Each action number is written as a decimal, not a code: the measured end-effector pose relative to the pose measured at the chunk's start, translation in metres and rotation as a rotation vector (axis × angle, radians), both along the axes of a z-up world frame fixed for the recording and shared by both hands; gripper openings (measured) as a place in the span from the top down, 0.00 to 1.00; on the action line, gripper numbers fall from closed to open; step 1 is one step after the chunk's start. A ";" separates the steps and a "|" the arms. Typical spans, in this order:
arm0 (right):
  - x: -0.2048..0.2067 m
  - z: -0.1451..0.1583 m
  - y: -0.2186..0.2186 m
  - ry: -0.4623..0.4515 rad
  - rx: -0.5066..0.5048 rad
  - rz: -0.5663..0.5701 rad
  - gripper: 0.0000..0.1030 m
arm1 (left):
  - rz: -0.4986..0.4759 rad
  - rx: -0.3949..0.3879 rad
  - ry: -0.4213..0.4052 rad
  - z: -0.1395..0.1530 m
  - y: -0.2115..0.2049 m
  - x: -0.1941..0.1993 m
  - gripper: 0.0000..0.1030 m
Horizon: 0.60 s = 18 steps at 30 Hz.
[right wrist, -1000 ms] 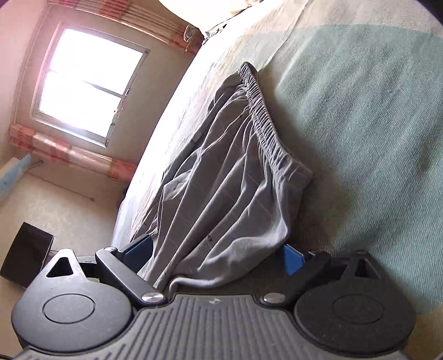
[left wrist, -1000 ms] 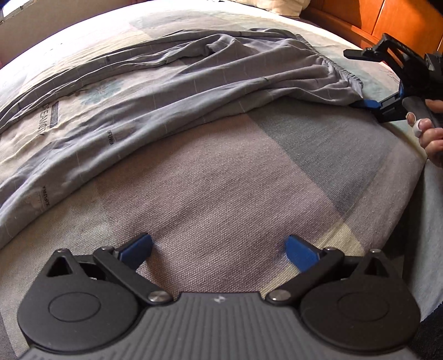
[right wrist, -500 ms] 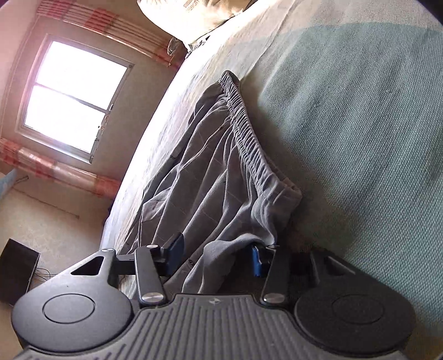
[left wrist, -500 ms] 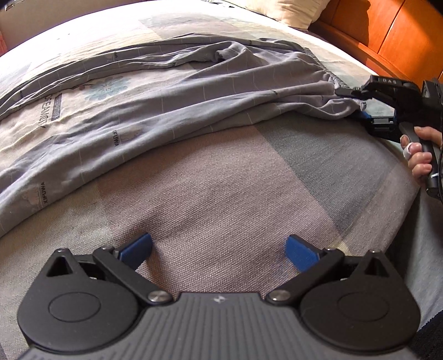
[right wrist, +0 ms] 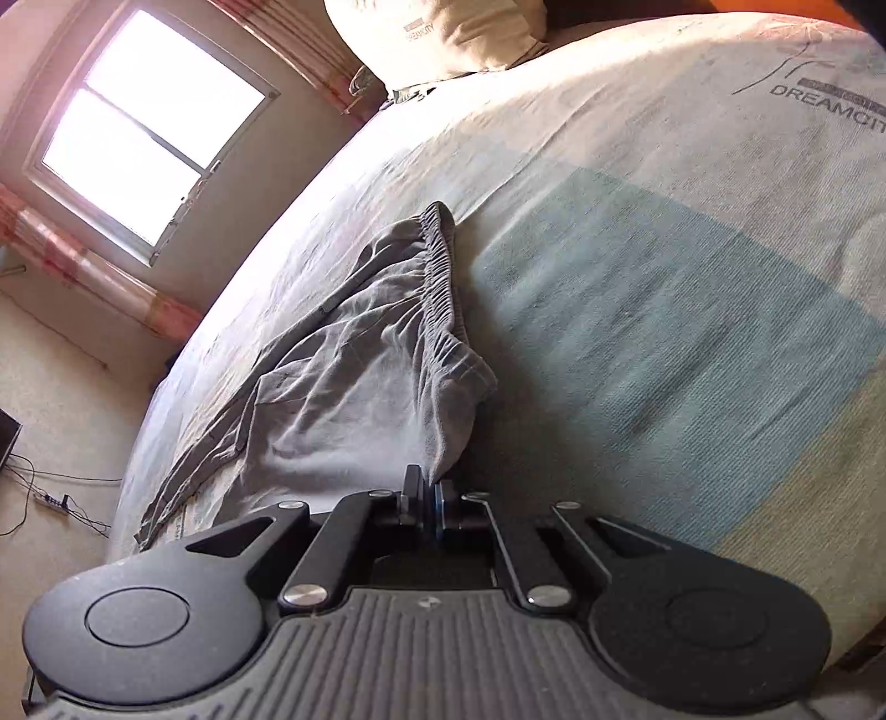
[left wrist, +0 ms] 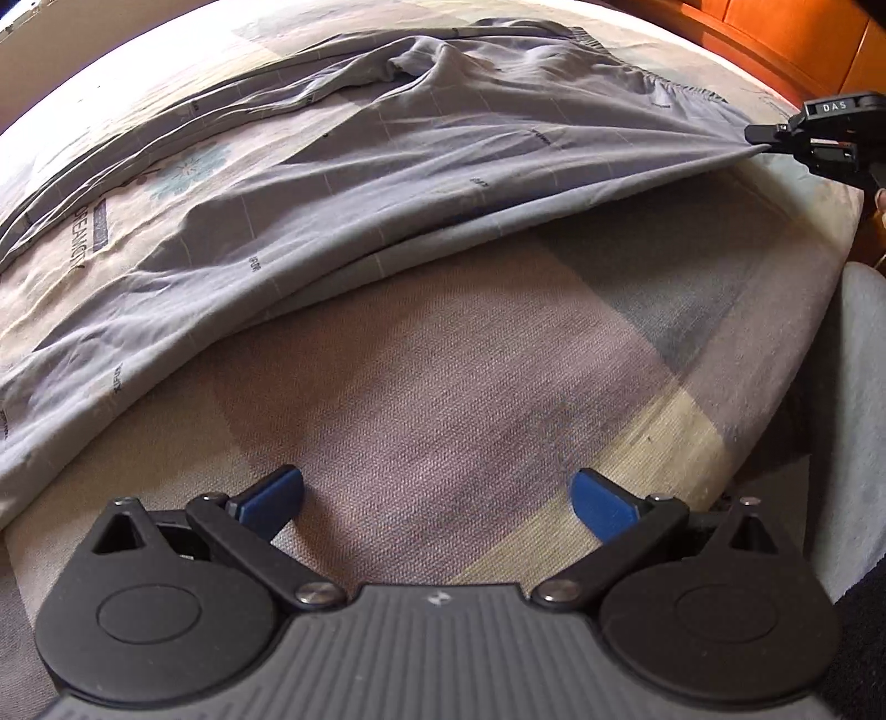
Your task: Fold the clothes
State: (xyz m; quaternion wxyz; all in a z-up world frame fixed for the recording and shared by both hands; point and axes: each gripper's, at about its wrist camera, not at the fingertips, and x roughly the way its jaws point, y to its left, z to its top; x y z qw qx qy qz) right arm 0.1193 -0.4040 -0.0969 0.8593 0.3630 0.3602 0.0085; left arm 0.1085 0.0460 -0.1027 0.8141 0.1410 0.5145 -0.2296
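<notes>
- Since the earlier frame, the right tool [right wrist: 426, 487] has gone from spread on either side of the trousers' corner to pressed together on it, and the cloth it grips has been drawn up off the bed.
- Right tool: blue pads meet on a corner of the grey trousers [left wrist: 421, 183] beside the elastic waistband [right wrist: 440, 266]; in the left wrist view this tool [left wrist: 767, 138] sits at the right edge of the bed, with fabric stretched taut toward it.
- Left tool [left wrist: 437, 498]: fingers spread wide, nothing between the blue pads [left wrist: 274, 495]; it hangs above bare bedspread near the bed's near edge, well apart from the trousers.
- Grey trousers: spread lengthwise across the bed [left wrist: 498, 399], legs running toward the left of the left wrist view, waistband end toward the right; the gripped corner is raised, and a shadowed gap shows under the lifted lower edge.
- Bedspread: patterned in blocks of mauve, grey, cream and teal, with printed lettering partly covered by the cloth.
- Pillow [right wrist: 443, 33]: at the head of the bed, well apart from the garment.
- Window [right wrist: 149, 133]: bright, in the wall beyond the bed, with a striped curtain [right wrist: 105, 277] beside it.
- Wooden panel [left wrist: 775, 39]: orange-brown, behind the bed's far right corner.
</notes>
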 end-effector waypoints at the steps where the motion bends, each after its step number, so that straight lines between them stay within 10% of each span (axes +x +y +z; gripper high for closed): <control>1: -0.002 -0.002 -0.003 0.017 -0.015 -0.003 0.95 | -0.004 -0.005 -0.002 0.000 0.002 -0.001 0.01; 9: -0.022 0.016 0.016 -0.008 -0.201 0.050 0.88 | -0.028 -0.011 -0.002 0.000 0.007 0.003 0.01; 18: -0.012 0.045 0.102 -0.125 -0.321 0.388 0.87 | 0.040 0.050 -0.072 0.020 0.052 -0.001 0.01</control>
